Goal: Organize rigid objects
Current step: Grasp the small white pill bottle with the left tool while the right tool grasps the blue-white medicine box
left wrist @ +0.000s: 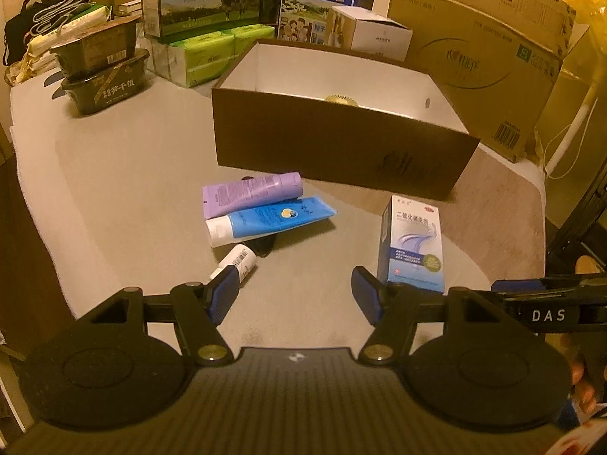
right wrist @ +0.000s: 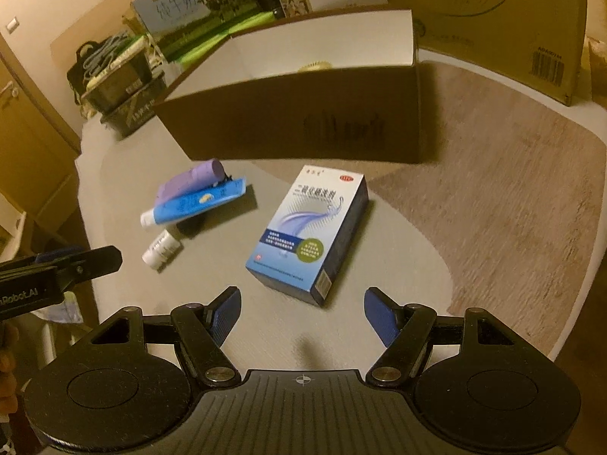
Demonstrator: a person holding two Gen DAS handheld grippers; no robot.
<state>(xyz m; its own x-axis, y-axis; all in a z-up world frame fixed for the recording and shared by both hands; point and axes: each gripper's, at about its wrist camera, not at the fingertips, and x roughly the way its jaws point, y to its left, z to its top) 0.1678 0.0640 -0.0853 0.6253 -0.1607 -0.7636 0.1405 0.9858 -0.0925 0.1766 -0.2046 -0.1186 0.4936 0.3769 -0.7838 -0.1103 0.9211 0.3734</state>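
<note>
Right gripper [right wrist: 302,309] is nearest the box [right wrist: 307,227], fingers spread; its long axis runs straight away from them. Left gripper [left wrist: 294,295] is spread too.

left gripper [left wrist: 294,295]: black linkage, blue pads, silver rivets | right gripper [right wrist: 302,314]: same, crosshair mark

Right tongs [right wrist: 302,313] are spread wide with nothing between them, hovering just short of the blue medicine box [right wrist: 309,235] lying flat on the surface [right wrist: 474,227]. Left of it, a blue tube [right wrist: 191,206] rests against a purple tube [right wrist: 193,182], with a small white bottle [right wrist: 161,253] nearby, all in front of the open cardboard box [right wrist: 296,121].
</note>
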